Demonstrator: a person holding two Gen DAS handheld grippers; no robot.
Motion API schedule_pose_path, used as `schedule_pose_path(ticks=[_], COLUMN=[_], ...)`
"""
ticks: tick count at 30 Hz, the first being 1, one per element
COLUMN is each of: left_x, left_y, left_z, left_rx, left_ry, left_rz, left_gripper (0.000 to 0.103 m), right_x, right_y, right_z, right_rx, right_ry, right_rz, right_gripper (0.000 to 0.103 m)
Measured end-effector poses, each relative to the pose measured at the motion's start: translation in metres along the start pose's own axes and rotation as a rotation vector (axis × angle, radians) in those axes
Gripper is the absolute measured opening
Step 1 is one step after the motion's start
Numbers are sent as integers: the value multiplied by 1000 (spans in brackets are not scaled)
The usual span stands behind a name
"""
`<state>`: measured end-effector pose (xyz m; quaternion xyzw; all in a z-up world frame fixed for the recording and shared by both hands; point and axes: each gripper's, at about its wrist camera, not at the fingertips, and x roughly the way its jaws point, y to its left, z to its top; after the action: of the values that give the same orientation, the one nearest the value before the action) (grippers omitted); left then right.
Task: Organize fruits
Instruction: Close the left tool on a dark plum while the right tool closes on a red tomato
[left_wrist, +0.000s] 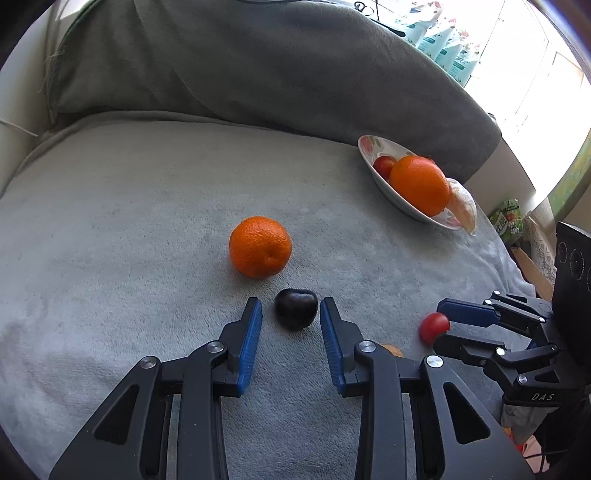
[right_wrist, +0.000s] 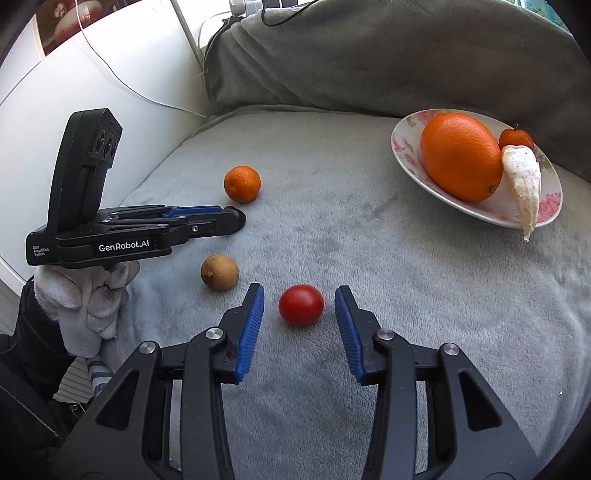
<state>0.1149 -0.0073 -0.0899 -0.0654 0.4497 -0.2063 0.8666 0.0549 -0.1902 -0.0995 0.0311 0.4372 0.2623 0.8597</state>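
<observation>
Left wrist view: your left gripper (left_wrist: 291, 314) straddles the dark plum (left_wrist: 296, 308), pads not touching; your right gripper (right_wrist: 300, 308) brackets the cherry tomato (right_wrist: 300, 305), both bound for the plate (left_wrist: 371, 146) at two o'clock.

I am in home, living room I think. My tools work over soft grey blanket (left_wrist: 147, 206) spread on couch seat. Big grey cushion (left_wrist: 258, 66) at 12 o'clock, like couch back. Flowery plate (right_wrist: 406, 136) with fruit at 2 o'clock. White wall (right_wrist: 110, 110) with thin white cable (right_wrist: 122, 85) at 10 o'clock. Sunny window (left_wrist: 535, 74) at 1 o'clock. Green snack packet (left_wrist: 511, 218) at 3 o'clock.
</observation>
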Motion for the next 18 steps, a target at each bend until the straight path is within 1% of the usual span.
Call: schedule_pose_path(ticks=[4,6,8,14,18], left_x=[3,5,7,6,5], left_y=[-1,-1,-2,-5,-4], left_z=[1,2,3,2,1], left_rx=[11,15,21,45,35], left_ry=[6,8,9,0,-3], left_rz=[5,5,7,25,22], left_gripper=[31,31,31,23,23], right_x=[1,1,1,1,-1], right_y=[1,1,0,1,0], right_z=[0,0,0,0,0], right_rx=[-1,3,5,3,5], right_ry=[5,9,11,9,5], right_rz=[0,1,2,2,1], right_gripper=[40,31,30,27,27])
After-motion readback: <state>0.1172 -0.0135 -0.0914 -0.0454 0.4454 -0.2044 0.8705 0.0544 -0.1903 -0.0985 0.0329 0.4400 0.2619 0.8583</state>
